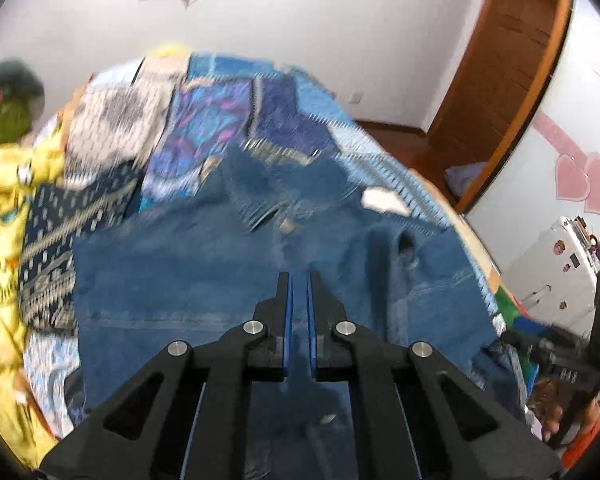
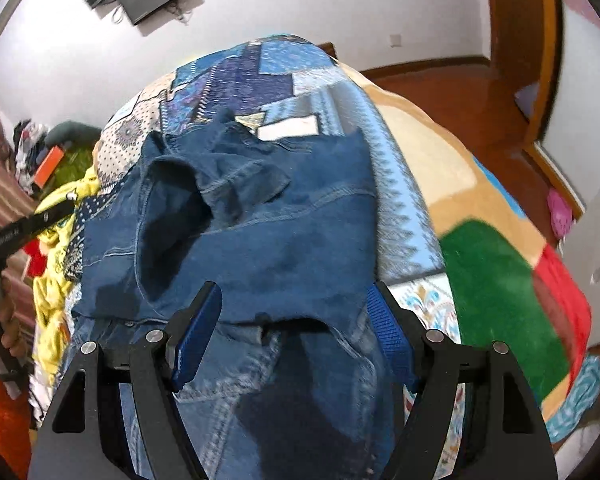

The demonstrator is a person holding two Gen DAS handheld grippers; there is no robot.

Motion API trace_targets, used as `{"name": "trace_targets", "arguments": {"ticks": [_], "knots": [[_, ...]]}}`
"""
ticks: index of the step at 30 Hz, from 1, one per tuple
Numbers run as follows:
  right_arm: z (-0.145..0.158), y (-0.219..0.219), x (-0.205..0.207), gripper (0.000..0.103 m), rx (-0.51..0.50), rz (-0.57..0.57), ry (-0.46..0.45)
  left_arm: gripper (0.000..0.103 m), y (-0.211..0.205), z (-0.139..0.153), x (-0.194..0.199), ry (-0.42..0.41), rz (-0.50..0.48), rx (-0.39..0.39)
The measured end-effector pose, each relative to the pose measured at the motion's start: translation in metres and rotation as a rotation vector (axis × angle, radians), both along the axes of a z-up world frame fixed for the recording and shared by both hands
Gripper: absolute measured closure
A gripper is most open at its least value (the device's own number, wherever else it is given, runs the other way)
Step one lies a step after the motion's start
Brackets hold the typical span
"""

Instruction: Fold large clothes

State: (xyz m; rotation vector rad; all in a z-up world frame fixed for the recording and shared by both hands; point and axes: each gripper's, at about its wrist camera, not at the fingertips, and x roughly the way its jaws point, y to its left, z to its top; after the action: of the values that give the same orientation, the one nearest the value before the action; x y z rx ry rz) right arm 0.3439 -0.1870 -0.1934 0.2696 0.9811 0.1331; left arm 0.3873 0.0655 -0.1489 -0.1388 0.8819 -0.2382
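Note:
A blue denim jacket (image 1: 204, 264) lies spread on the patchwork bed cover (image 1: 220, 96); it also shows in the right wrist view (image 2: 284, 224), partly folded with its collar bunched up. My left gripper (image 1: 299, 280) hovers over the denim with its jaws nearly together and nothing between them. My right gripper (image 2: 296, 300) is open wide, its blue pads on either side of the jacket's near edge, over the cloth. The left view is blurred by motion.
Yellow clothes (image 1: 4, 216) are heaped at the bed's left. A green, red and tan blanket (image 2: 500, 272) covers the bed's right side. A wooden door (image 1: 500, 64), a white fridge (image 1: 556, 264) and the wooden floor (image 2: 440, 80) lie beyond.

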Motion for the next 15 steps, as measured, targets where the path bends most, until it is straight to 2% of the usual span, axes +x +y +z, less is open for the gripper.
{"name": "trace_targets", "arguments": {"ticks": [5,7,8,9,12,15], "knots": [[-0.003,0.020,0.016,0.031,-0.105,0.047,-0.007,0.095,0.013,-0.013,-0.008,0.053,0.000,0.047],[-0.010,0.024,0.025,0.031,-0.134,0.058,0.018,0.081,0.009,-0.013,-0.009,0.061,-0.027,0.056],[-0.015,0.024,0.028,0.031,-0.133,0.053,0.032,0.069,0.005,-0.011,-0.010,0.054,-0.045,0.052],[-0.022,0.021,0.030,0.031,-0.120,0.042,0.054,0.061,0.001,-0.010,-0.012,0.040,-0.057,0.051],[-0.042,0.018,0.032,0.030,-0.087,0.037,0.119,0.057,-0.018,-0.004,-0.009,0.012,-0.110,0.061],[-0.048,0.020,0.028,0.029,-0.092,0.044,0.118,0.055,-0.043,-0.004,0.003,0.015,-0.163,0.072]]}}
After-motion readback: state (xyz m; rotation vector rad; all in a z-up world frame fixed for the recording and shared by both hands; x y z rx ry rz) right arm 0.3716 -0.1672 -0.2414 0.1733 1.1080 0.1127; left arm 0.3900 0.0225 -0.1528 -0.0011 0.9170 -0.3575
